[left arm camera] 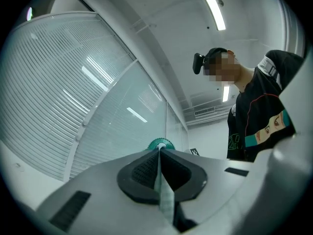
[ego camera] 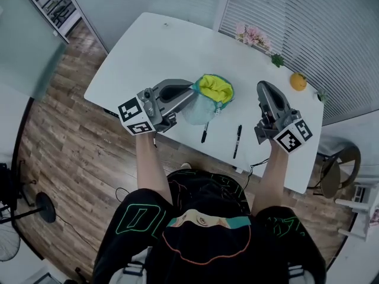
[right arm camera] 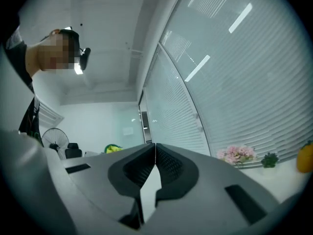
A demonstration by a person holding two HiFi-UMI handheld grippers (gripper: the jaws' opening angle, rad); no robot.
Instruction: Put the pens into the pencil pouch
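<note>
Left gripper [ego camera: 190, 94] [left arm camera: 159, 153] is clamped tight on the rim of the soft teal see-through pencil pouch [ego camera: 208, 99] w/ yellow lining. A thin strip of its fabric is pinched btw the pads [left arm camera: 144, 169]. Right gripper [ego camera: 264, 87] [right arm camera: 155, 148] has its jaws together w/ nothing in them, well right of the pouch. Two slim black pens lie on the white table [ego camera: 154, 46]: one [ego camera: 204, 134] just below the pouch, the other [ego camera: 237, 141] right of it.
</note>
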